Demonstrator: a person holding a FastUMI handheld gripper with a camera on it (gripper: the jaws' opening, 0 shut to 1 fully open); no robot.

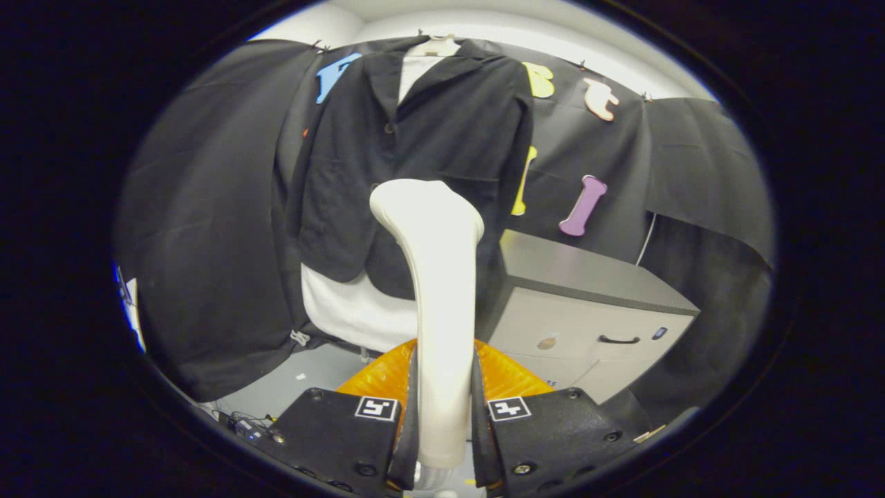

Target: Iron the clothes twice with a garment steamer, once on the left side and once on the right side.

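Note:
A white garment steamer (437, 277) stands upright between my fingers, its handle clamped by both of them and its head rising ahead. My gripper (442, 422) is shut on that handle. Beyond the steamer head hangs a black jacket (415, 159) over a white shirt (352, 311) on a hanger against the booth wall. The steamer head sits in front of the jacket's lower middle, apart from the cloth by a gap I cannot judge.
A grey cabinet (588, 311) with a dark top and a drawer handle stands to the right of the clothes. An orange ribbed object (505, 377) lies just behind my fingers. Cables (245, 423) lie on the floor at the lower left.

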